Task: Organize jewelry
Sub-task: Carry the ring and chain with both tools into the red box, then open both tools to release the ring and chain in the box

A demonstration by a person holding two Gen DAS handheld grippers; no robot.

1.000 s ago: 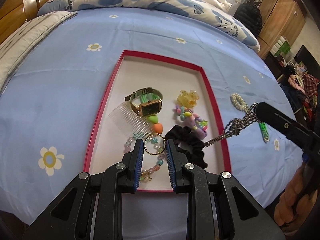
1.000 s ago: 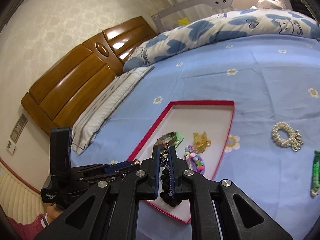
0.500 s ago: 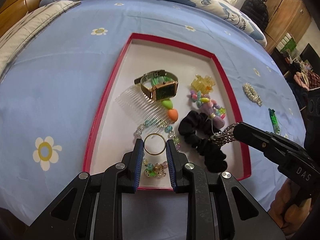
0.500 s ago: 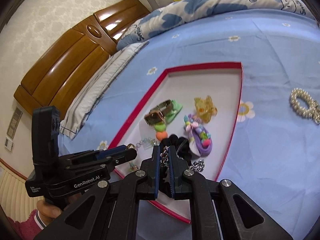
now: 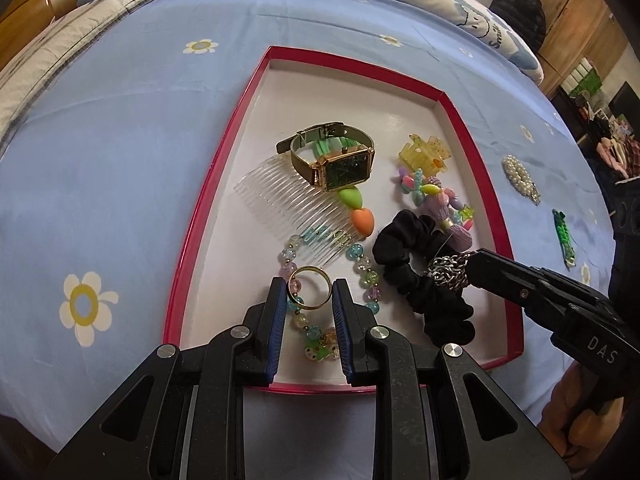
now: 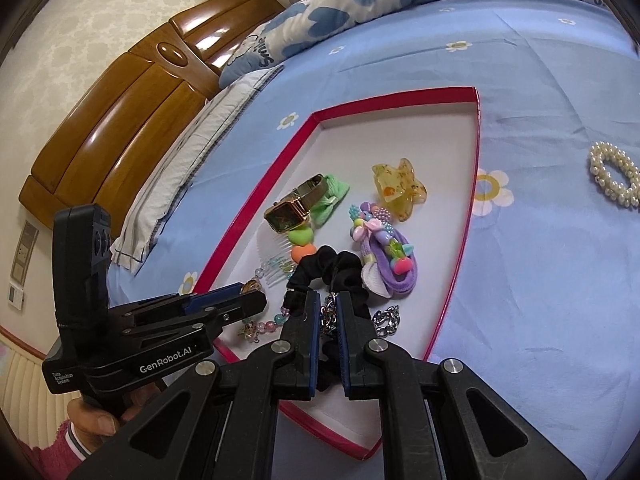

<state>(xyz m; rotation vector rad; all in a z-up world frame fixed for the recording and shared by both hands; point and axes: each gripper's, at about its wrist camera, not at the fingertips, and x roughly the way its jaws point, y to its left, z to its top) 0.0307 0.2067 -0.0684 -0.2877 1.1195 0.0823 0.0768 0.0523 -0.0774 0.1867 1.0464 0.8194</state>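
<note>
Bedspread (image 5: 120,128) under you carries one red-rimmed tray (image 5: 460,128) — inside it one comb (image 5: 280,196), one watch (image 5: 340,160), one black scrunchie (image 5: 424,280), one beaded bracelet (image 5: 360,264). Your left tongs (image 5: 310,292) pinch one gold ring (image 5: 310,289) just above that bracelet; your right tongs (image 6: 329,312) are clamped on one silver chain (image 6: 386,320) hanging onto the scrunchie.

In the tray (image 5: 460,120), watch (image 5: 340,160) lies behind comb (image 5: 288,196), scrunchie (image 5: 420,276) right.
</note>
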